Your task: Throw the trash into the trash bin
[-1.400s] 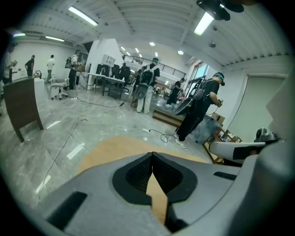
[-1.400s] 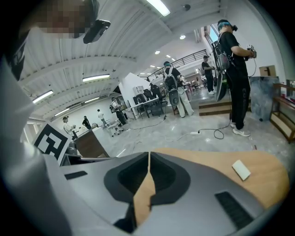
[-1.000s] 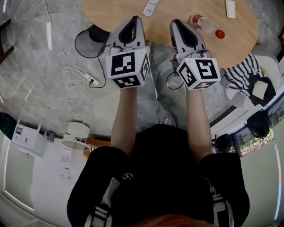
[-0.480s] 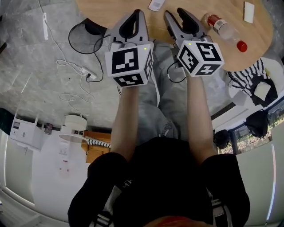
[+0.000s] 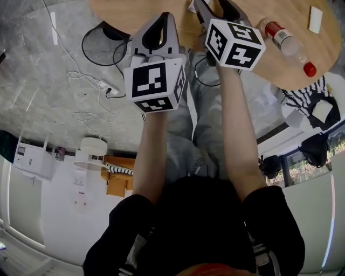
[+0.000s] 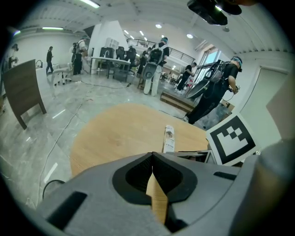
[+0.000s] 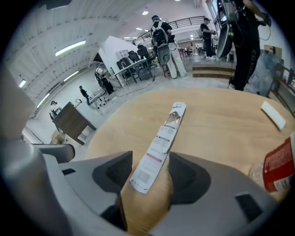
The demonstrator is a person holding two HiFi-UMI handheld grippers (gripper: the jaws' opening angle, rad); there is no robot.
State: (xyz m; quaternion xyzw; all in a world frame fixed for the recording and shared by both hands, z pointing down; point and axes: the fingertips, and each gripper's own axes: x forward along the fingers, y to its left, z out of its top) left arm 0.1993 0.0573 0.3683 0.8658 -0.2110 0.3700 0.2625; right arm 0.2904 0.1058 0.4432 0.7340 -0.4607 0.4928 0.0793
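A long white printed wrapper [image 7: 161, 143] lies flat on the round wooden table [image 7: 221, 124]. My right gripper [image 7: 150, 160] is open. Its jaws have just been opening, and they stand on either side of the wrapper's near end without pressing it. In the head view the right gripper [image 5: 215, 6] reaches over the table edge at the top, with the wrapper [image 5: 190, 6] just showing beside it. My left gripper [image 5: 165, 19] is shut and empty, over the table's near edge. In its own view the left gripper [image 6: 152, 156] has the wrapper [image 6: 169, 138] ahead and to the right.
A clear plastic bottle [image 5: 285, 40] with a red cap and label lies on the table to the right, and a small white piece [image 5: 315, 19] beyond it. A black ring-shaped thing [image 5: 102, 46], cables and a power strip [image 5: 102, 86] are on the floor at left. Several people stand far off.
Both grippers have moved toward the table, the right one further, out over its edge by the wrapper. The right gripper's jaws went from shut to open. The left stays shut.
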